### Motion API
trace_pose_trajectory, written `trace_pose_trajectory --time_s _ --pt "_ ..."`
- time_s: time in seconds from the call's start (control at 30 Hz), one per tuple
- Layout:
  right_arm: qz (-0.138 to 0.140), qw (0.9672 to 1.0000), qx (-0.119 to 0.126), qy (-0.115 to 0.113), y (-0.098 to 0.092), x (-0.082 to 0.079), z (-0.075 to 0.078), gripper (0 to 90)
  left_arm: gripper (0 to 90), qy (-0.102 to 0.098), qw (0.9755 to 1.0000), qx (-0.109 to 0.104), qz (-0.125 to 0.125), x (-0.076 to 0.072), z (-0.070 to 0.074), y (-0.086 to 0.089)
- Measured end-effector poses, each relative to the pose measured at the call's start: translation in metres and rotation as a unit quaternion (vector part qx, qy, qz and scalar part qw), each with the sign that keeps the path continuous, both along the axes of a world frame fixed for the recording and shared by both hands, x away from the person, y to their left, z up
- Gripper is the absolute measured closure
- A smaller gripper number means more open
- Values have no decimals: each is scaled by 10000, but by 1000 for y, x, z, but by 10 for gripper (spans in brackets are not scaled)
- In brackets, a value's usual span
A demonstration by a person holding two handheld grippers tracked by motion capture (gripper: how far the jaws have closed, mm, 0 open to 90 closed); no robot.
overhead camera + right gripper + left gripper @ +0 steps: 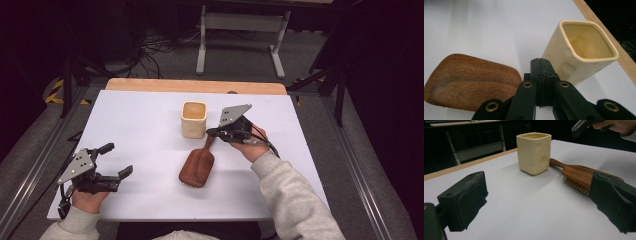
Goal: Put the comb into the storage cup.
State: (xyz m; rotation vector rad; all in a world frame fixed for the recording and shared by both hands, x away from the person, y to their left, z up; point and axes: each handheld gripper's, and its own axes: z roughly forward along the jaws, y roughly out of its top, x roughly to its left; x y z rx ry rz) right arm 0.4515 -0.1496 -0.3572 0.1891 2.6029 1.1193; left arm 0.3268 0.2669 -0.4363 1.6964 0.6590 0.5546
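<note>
My right jaws [541, 65] are shut on the brush [471, 85] handle, my left jaws [534, 202] are open, and I might bump the cup [579, 55] beside them.

Black claws [116, 160] with brass-coloured rivets, grey three-cornered plates, trailing black cables; light grey sleeves [295, 200].

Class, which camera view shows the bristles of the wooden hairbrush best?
The left gripper view: from low beside the table, the bristles show under the hairbrush head. The high view gives its wooden back and a thin bristle edge; the right gripper view gives its back alone.
</note>
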Motion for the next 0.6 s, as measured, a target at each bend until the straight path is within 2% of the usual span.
trace_pose_trajectory --time_s 0.27,0.4,0.6 --pt "102 9994 -338 50 11 14 -6 899 32 -55 10000 19 -10 1 -1 1" --pt "113 9991 -388 98 15 19 -9 899 32 -57 10000 24 -5 1 -1 1" --pt "179 9978 -605 205 26 29 -20 900 32 -50 10000 25 -8 1 -1 1"
